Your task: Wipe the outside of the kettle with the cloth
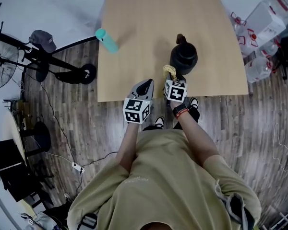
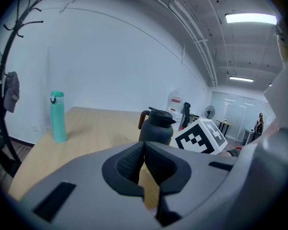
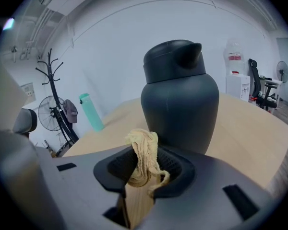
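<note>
While in gripper, cloth beside kettle

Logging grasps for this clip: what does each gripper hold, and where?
Right gripper pinches the yellow cloth by a bunched fold; left gripper shut, empty.

No word, brand or number is legible anywhere. The only printed marks are black-and-white square patterns on the left marker cube, carried by the left tool, and on the right marker cube, carried by the right tool, both on the near side of the kettle. Red labels appear on the clear containers on the floor to the right of the kettle and on a white dispenser beyond the kettle, their print too small to read.
</note>
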